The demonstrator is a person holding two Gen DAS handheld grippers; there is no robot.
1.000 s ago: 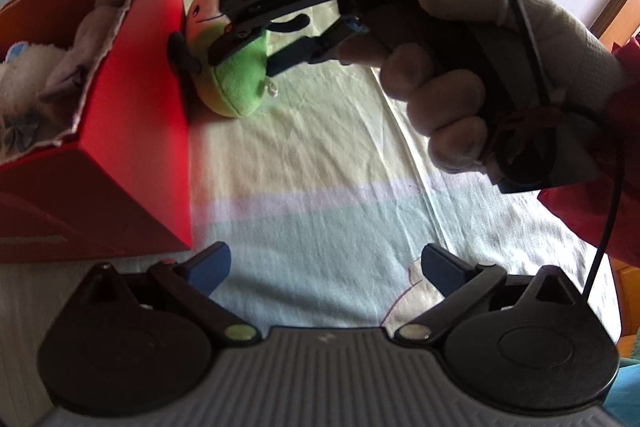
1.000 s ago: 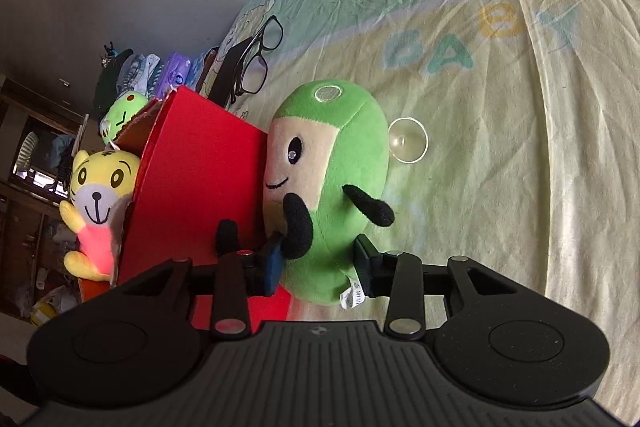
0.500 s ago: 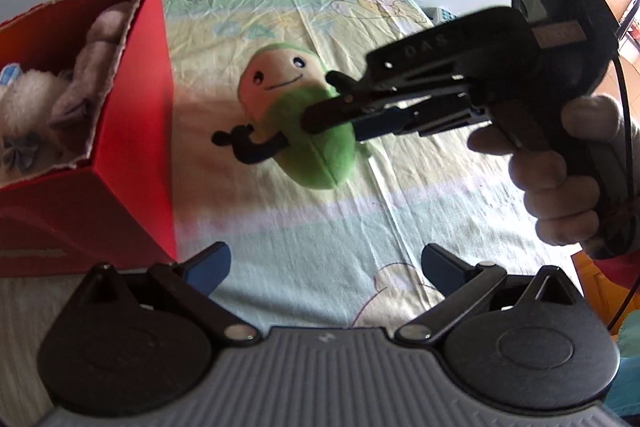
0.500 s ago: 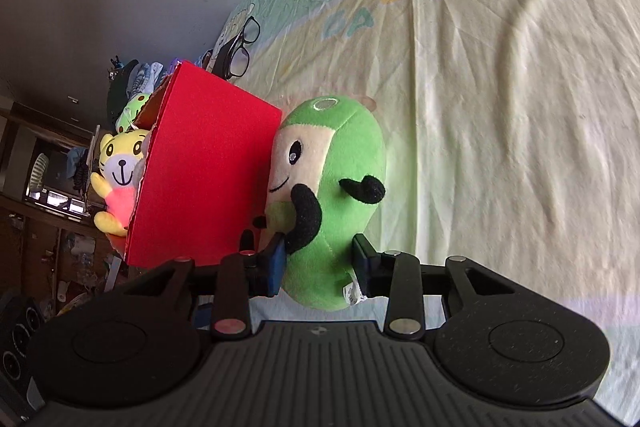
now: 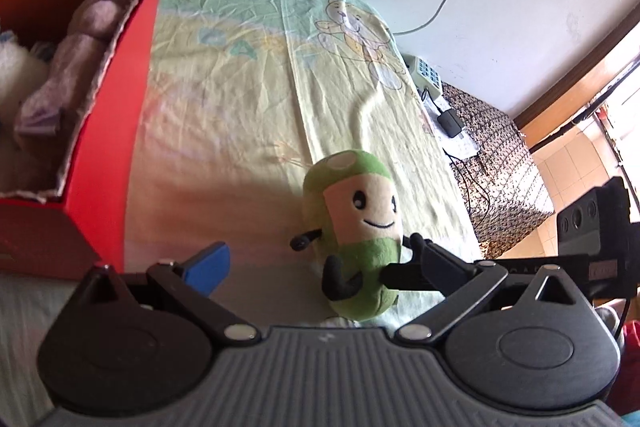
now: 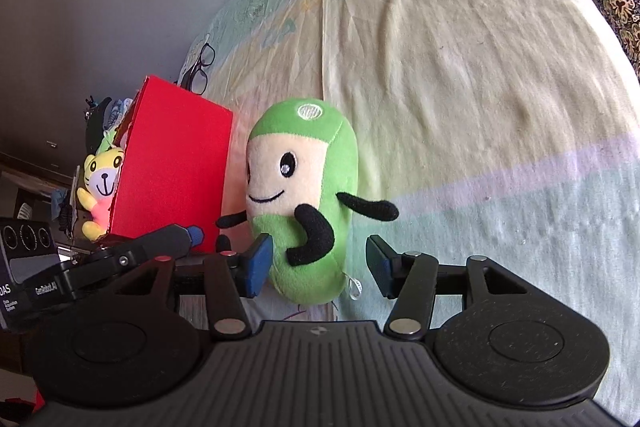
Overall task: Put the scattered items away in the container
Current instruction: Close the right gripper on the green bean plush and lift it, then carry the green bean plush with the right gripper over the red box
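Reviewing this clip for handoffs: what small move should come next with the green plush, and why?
Probably close the left gripper on the green plush. The right gripper is opening, one pad already clear of the toy, which stands on the bedsheet outside the red box, between the left gripper's spread fingers.

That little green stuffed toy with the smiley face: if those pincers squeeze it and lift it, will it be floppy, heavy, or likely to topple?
The green plush toy looks soft, so it probably dents under the pads. It likely weighs little. Standing on a narrow rounded base on the wrinkled bedsheet, it may tip now that the right gripper is opening around it.
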